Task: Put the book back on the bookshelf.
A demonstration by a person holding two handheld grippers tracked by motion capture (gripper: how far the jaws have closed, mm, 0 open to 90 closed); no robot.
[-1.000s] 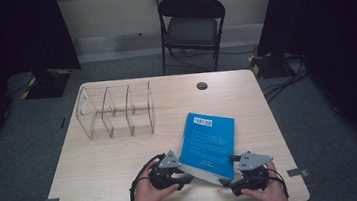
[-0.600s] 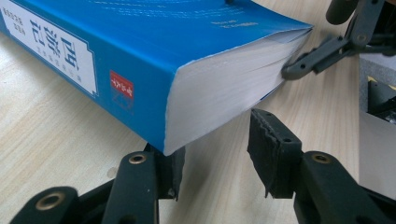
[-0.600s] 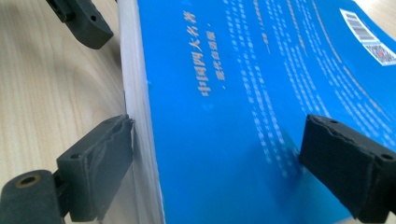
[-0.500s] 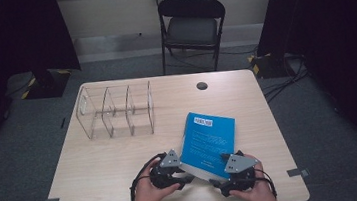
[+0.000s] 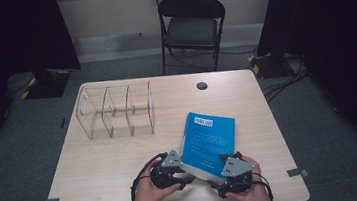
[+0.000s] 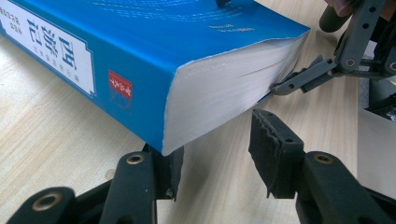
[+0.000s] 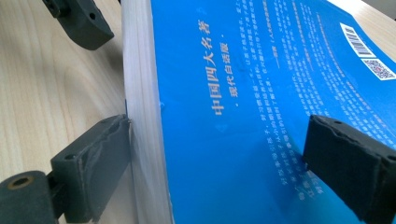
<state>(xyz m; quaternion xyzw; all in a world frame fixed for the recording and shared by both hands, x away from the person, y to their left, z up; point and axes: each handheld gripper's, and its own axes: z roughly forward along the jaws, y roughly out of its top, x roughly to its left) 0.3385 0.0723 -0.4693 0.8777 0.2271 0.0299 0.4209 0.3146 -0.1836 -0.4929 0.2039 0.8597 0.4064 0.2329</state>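
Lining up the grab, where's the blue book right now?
In the high view the blue book lies flat on the near right part of the table, right of the clear organizer, its near edge between the left gripper and right gripper.

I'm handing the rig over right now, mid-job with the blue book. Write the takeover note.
Left claw: open at the blue book's near spine corner, one pad under that corner, the other clear of it.
Right claw: open, astride the book's near page-edge corner; no firm grip visible.
Book: lies on the table's near side, back cover up. The clear organizer stands apart at back left.
Done: both claws are at the book.
Left: clamp and lift it, probably to stand it in the organizer.
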